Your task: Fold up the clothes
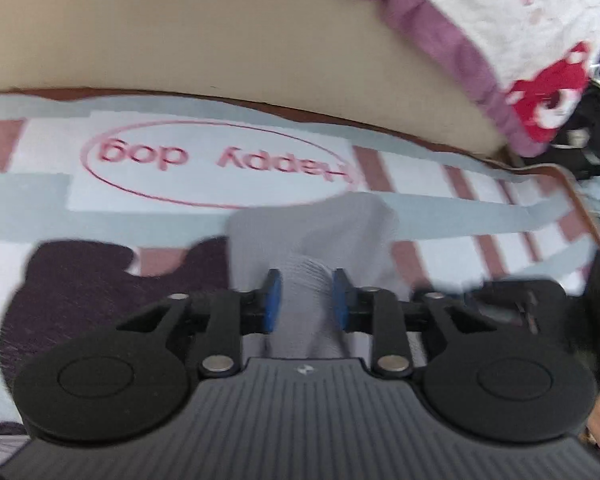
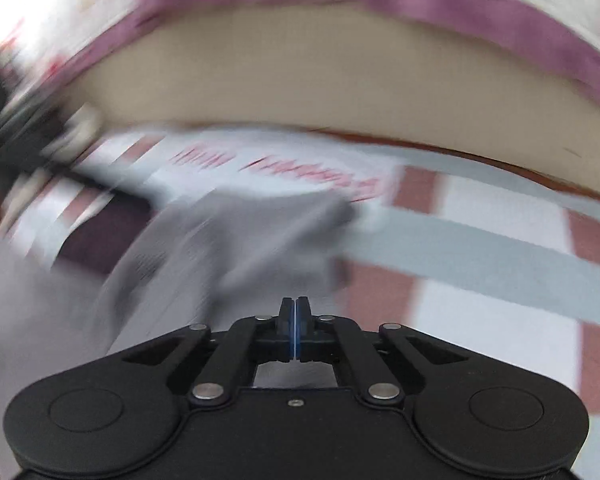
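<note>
We see 1 light grey ribbed garment (image 1: 308,280), bunched into a raised ridge, not flat. In the left wrist view it rises as a rounded fold at lower centre, lying over a striped pink, grey and white rug with a dark maroon patch to its left. In the right wrist view the same grey cloth (image 2: 236,240) is motion-blurred, crumpled and spread toward the left edge; we cannot tell its outline or what kind of clothing it is.

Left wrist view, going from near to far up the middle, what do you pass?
Left tongs closed on grey garment → striped rug with the "Happy dog" oval → beige bed side → purple-edged white quilt.
</note>
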Available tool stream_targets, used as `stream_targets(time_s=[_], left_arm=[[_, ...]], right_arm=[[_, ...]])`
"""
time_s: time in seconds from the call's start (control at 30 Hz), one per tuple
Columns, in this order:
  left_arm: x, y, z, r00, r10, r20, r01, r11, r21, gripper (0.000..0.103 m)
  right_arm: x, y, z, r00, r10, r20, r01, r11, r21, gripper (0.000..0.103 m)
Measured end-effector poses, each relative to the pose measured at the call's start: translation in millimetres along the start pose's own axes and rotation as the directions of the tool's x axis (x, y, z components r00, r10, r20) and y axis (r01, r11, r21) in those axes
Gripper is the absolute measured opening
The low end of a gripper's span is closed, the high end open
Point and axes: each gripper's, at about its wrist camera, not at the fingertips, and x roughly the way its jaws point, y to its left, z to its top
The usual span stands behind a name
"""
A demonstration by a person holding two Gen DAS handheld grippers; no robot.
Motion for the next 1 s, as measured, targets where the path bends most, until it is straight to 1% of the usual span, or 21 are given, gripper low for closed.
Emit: stream_targets(time_s=[0.03, 0.1, 0.13, 0.17, 0.2, 0.27, 0.3, 0.37, 0.4, 0.43, 0.47, 0.53, 0.57, 0.6, 0.7, 0.8, 0.83, 0.9, 0.93, 0.97, 1.0], left_arm=[[-1.9, 0.3, -5.4, 1.000, -0.026, -0.001, 0.026, 1.000, 0.016, 0.048], [-4.3, -1.7, -17.5, 0.999, -0.048, -0.008, 0.049, 0.997, 0.064, 0.052], [-3.7, -3.0, -23.5, 0.999, -0.031, -0.015, 0.032, 0.995, 0.098, 0.055], [-2.5, -4.5, -29.7, 1.000, -0.002, -0.022, 0.005, 0.991, 0.135, 0.060], [0.7, -6.4, -35.9, 0.999, 0.038, -0.029, -0.032, 0.984, 0.176, 0.060], [9.7, -10.6, -47.5, 0.992, 0.119, -0.039, -0.105, 0.961, 0.254, 0.060], [12.4, -11.4, -51.7, 0.991, 0.127, -0.038, -0.112, 0.957, 0.267, 0.060], [12.9, -11.8, -56.6, 0.995, 0.094, -0.017, -0.086, 0.963, 0.256, 0.057], [11.7, -12.5, -58.2, 0.996, 0.084, 0.004, -0.082, 0.961, 0.263, 0.052], [9.8, -13.8, -59.4, 0.996, 0.082, 0.032, -0.088, 0.956, 0.281, 0.028], [8.9, -16.5, -60.2, 0.994, 0.088, 0.059, -0.102, 0.945, 0.309, 0.005], [3.8, -25.3, -61.8, 0.987, 0.105, 0.118, -0.142, 0.916, 0.375, 0.003], [-0.4, -29.6, -61.9, 0.982, 0.116, 0.150, -0.167, 0.902, 0.397, 0.003], [-4.7, -32.3, -60.7, 0.977, 0.120, 0.176, -0.183, 0.897, 0.403, 0.003], [-15.2, -28.8, -53.5, 0.968, 0.111, 0.226, -0.188, 0.916, 0.354, 0.003], [-1.6, -8.9, -46.7, 0.963, 0.166, 0.213, -0.216, 0.946, 0.241, 0.006], [5.2, -1.7, -45.8, 0.958, 0.202, 0.202, -0.243, 0.948, 0.206, 0.009], [15.4, 7.5, -44.3, 0.942, 0.283, 0.179, -0.312, 0.936, 0.162, 0.010], [16.1, 11.2, -43.7, 0.933, 0.314, 0.173, -0.339, 0.931, 0.138, 0.015], [10.9, 14.4, -43.6, 0.932, 0.318, 0.174, -0.339, 0.935, 0.108, 0.021], [3.4, 17.5, -43.9, 0.936, 0.304, 0.178, -0.321, 0.944, 0.077, 0.024]], right_arm=[[-9.0, 0.8, 0.5, 1.000, 0.005, 0.018, -0.005, 1.000, -0.009, 0.003], [-26.2, 6.1, -0.9, 0.999, 0.025, 0.041, -0.023, 0.999, -0.036, 0.016], [-33.5, 16.0, -6.0, 0.998, 0.054, 0.028, -0.052, 0.996, -0.070, 0.025], [-40.7, 25.8, -11.1, 0.996, 0.083, 0.014, -0.081, 0.991, -0.104, 0.053], [-45.0, 37.6, -18.7, 0.995, 0.096, 0.001, -0.095, 0.984, -0.150, 0.078], [-45.5, 66.8, -40.8, 0.997, 0.079, -0.018, -0.081, 0.957, -0.279, 0.091], [-45.7, 81.5, -51.8, 0.997, 0.069, -0.027, -0.074, 0.937, -0.342, 0.090], [-36.8, 105.3, -69.9, 0.999, 0.016, -0.037, -0.032, 0.877, -0.480, 0.088], [-30.8, 113.5, -76.3, 0.999, -0.014, -0.034, -0.006, 0.847, -0.531, 0.079], [-26.0, 115.9, -77.8, 0.999, -0.024, -0.027, 0.006, 0.839, -0.545, 0.070], [-22.2, 113.5, -73.7, 1.000, 0.000, -0.026, -0.014, 0.850, -0.527, 0.052], [-18.2, 96.9, -55.6, 0.998, 0.062, -0.007, -0.060, 0.906, -0.419, 0.031], [-16.8, 87.5, -46.2, 0.996, 0.087, 0.009, -0.078, 0.931, -0.357, 0.009], [-15.1, 77.5, -36.9, 0.995, 0.100, 0.026, -0.088, 0.950, -0.300, 0.005], [-8.6, 45.2, -10.1, 0.994, 0.084, 0.070, -0.073, 0.986, -0.147, 0.004], [0.2, 12.5, 10.8, 0.994, 0.038, 0.103, -0.041, 0.999, 0.030, 0.004], [3.8, 2.4, 16.4, 0.994, 0.011, 0.112, -0.020, 0.996, 0.086, 0.005], [8.6, -7.7, 22.2, 0.992, -0.048, 0.120, 0.031, 0.990, 0.139, 0.006], [10.1, -11.1, 24.4, 0.990, -0.072, 0.121, 0.053, 0.986, 0.155, 0.007], [7.6, -14.6, 23.7, 0.988, -0.090, 0.122, 0.067, 0.981, 0.180, 0.016], [-0.8, -18.0, 18.6, 0.988, -0.098, 0.120, 0.070, 0.973, 0.218, 0.024]])
